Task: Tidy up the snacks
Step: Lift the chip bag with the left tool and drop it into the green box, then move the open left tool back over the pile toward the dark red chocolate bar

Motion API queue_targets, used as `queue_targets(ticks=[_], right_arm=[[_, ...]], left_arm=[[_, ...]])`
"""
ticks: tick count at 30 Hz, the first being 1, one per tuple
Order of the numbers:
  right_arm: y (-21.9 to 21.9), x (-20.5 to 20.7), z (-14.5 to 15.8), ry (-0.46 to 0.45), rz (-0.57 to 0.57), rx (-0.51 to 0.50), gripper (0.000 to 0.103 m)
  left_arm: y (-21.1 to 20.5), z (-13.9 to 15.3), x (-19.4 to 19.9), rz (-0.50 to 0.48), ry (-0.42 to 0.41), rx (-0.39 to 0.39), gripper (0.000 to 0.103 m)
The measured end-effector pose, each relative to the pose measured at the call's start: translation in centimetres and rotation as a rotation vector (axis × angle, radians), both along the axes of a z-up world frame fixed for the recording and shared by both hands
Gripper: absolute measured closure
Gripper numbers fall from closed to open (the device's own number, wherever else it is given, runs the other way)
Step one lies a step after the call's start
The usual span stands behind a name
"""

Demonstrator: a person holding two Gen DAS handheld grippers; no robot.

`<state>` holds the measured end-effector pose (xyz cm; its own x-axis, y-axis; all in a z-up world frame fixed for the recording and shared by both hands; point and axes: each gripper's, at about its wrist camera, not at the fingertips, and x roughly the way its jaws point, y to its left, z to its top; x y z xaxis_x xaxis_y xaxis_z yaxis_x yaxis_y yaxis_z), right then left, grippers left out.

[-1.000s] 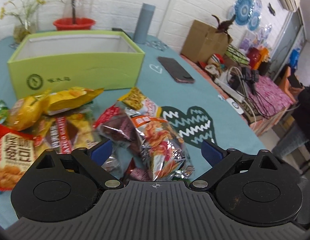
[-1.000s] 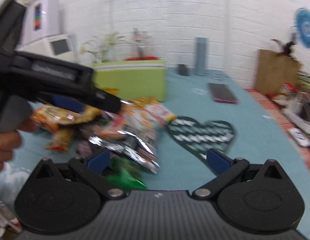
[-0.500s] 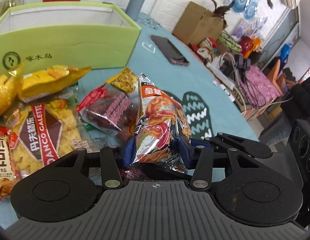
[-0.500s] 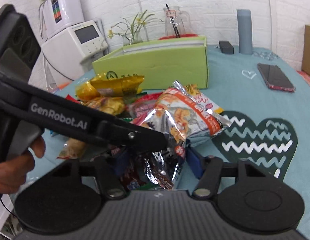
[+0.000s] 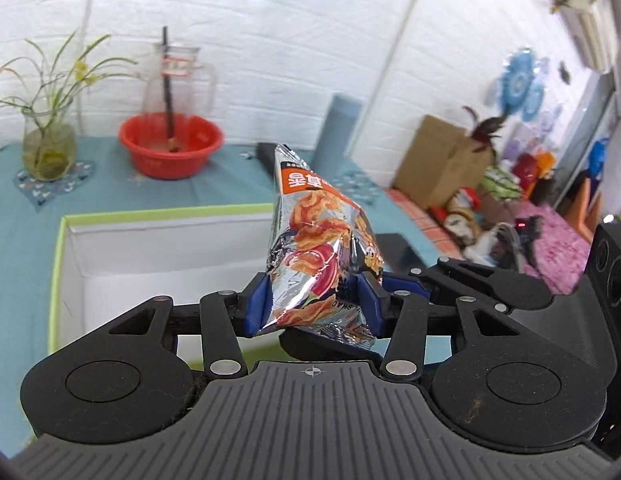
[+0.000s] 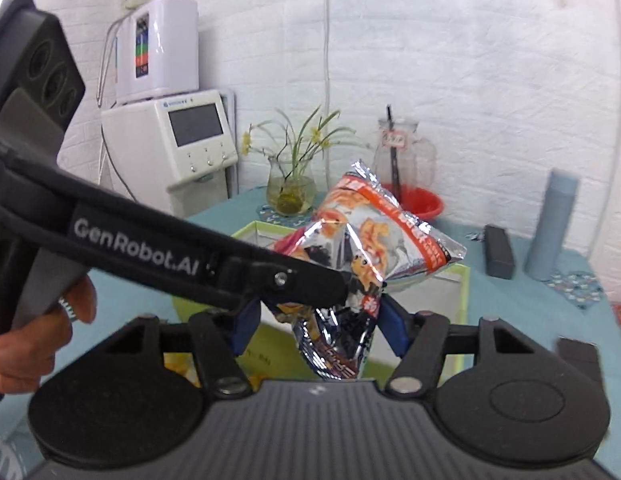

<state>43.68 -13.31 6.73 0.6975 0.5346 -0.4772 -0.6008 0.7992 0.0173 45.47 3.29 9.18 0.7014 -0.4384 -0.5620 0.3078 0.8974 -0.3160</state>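
While both grippers clamped the same silver-and-orange snack bag [image 5: 316, 248], it hung in the air at the centre of each frame, above the green box [image 5: 70, 264] whose white inside filled the left wrist view's lower left. In that view, going left to right, a vase of yellow flowers [image 5: 46, 148] stood at the upper left on the teal tablecloth [image 5: 14, 216], then a red basin [image 5: 170, 146] with a glass jug [image 5: 180, 80] behind it, then the left gripper [image 5: 314, 308] – its blue pads pressed into the bag's lower half – and a cardboard box [image 5: 438, 168] at the right. In the right wrist view, a hand [image 6: 34, 336] at the lower left held the left gripper's handle, a white appliance [image 6: 170, 136] stood behind, and the right gripper [image 6: 318, 322] pinched the bag's crumpled bottom – its jaws had just widened slightly, the bag between them. A grey cylinder [image 6: 550, 224] stood at the right.
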Motion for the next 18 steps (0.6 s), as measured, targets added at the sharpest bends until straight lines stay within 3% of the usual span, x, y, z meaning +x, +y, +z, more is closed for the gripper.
queue_targets(ticks=[5, 9, 13, 18], right_arm=[[2.4, 4.7, -3.0, 0.098, 0.029, -0.03, 0.034], [2.6, 5.0, -4.0, 0.075, 0.006, -0.046, 0.015], [0.5, 3.0, -2.1, 0.027, -0.035, 0.036, 0.001], [-2.3, -3.1, -0.1, -0.052, -0.071, 0.059, 0.001]], left_arm=[[2.8, -3.6, 4.4, 0.059, 0.078, -0.033, 0.072], [4.2, -4.9, 5.6, 0.101, 0.11, -0.036, 0.058], [4.9, -3.3, 3.2, 0.124, 0.039, -0.029, 0.049], [4.6, -1.0, -2.6, 0.089, -0.012, -0.049, 0.044]])
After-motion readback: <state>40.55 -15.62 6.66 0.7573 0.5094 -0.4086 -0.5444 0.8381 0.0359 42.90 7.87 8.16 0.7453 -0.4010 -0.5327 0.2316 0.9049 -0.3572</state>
